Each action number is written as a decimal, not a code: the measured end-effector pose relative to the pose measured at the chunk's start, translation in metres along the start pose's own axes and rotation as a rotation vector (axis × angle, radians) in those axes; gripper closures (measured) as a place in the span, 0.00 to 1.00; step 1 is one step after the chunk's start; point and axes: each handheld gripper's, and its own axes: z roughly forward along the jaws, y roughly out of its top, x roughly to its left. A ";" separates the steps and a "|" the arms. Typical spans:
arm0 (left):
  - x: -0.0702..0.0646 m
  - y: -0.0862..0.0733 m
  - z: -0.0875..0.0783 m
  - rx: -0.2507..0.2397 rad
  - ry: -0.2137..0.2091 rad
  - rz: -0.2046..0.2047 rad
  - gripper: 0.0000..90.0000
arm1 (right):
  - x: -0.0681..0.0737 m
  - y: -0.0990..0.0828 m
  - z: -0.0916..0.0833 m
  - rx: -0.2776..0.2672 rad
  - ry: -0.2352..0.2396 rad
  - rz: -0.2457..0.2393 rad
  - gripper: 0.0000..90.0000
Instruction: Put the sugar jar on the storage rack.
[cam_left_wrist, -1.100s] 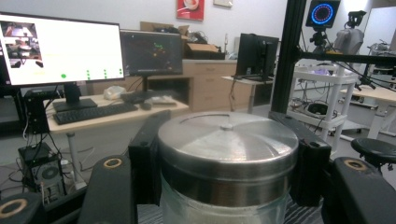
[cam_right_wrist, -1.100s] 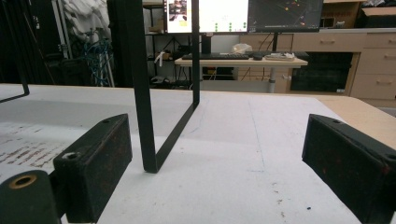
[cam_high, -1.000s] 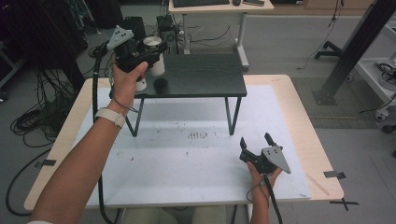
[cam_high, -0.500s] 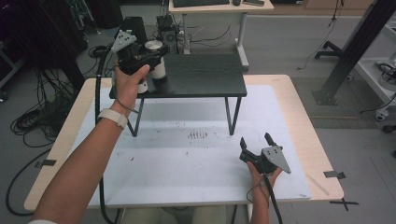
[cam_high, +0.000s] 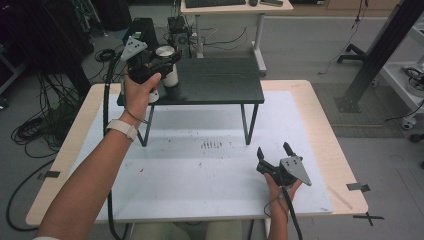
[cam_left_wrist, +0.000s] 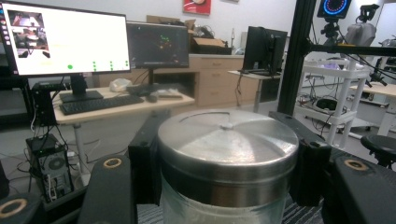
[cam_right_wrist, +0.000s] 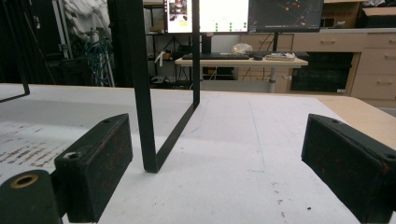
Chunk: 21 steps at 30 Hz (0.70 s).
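The jar (cam_left_wrist: 227, 163) is cut off below its frosted glass shoulder in the left gripper view; its round brushed-metal lid (cam_left_wrist: 227, 140) shows whole. The left hand-held gripper (cam_high: 159, 62) clamps the jar at the black shelf's (cam_high: 220, 82) left end. The right hand-held gripper (cam_high: 275, 152) rests spread wide, holding nothing, on the white counter (cam_high: 200, 175).

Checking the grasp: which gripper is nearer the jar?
Left. The left gripper is clamped on the jar; the right gripper rests far off on the table.
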 end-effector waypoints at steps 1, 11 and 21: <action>0.000 0.000 0.000 0.000 0.000 0.000 0.47 | 0.000 0.000 0.000 0.001 0.000 0.000 0.10; -0.003 -0.001 -0.001 -0.001 0.009 0.025 0.47 | 0.000 0.000 0.000 0.002 0.001 0.000 0.10; -0.003 -0.002 -0.001 -0.005 0.009 0.028 0.47 | 0.000 0.000 0.000 0.001 0.001 0.003 0.10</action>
